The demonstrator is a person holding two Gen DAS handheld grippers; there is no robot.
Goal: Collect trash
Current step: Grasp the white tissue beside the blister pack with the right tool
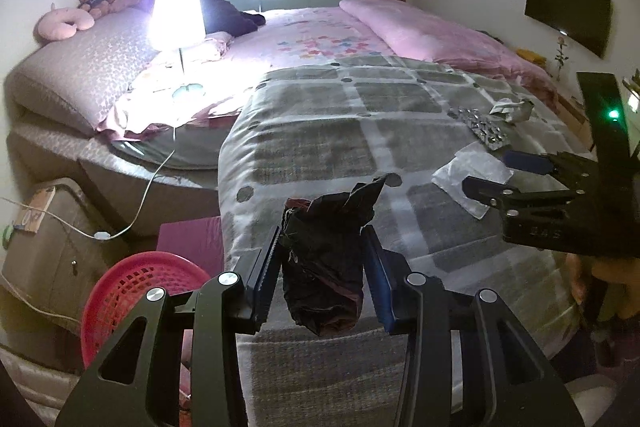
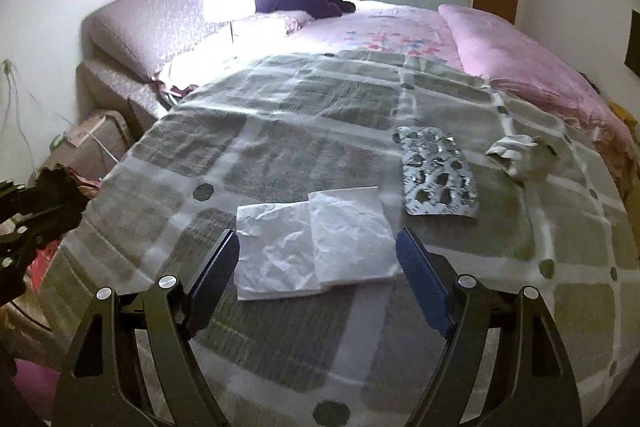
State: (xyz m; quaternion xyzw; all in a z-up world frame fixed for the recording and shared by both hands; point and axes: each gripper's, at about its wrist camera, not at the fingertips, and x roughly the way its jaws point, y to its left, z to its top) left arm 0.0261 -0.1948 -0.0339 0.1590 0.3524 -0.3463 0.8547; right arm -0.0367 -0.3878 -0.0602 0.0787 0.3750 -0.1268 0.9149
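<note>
My left gripper (image 1: 322,259) is shut on a crumpled black plastic bag (image 1: 324,259), held above the near edge of the grey checked blanket (image 1: 320,131). The red mesh basket (image 1: 132,299) stands on the floor, down to its left. My right gripper (image 2: 316,251) is open just above a flat white paper sheet (image 2: 316,247), which lies between its fingers on the blanket. Beyond the sheet lie a silver blister pack (image 2: 438,175) and a crumpled white wad (image 2: 516,155). In the left wrist view the right gripper (image 1: 492,175) hovers over the white sheet (image 1: 468,175).
A lit lamp (image 1: 176,15) stands on the bed's left side, its cable (image 1: 156,179) trailing down to the floor. A pink duvet (image 1: 440,35) covers the far right of the bed. A brown box (image 1: 40,235) and a purple box (image 1: 192,239) sit by the basket.
</note>
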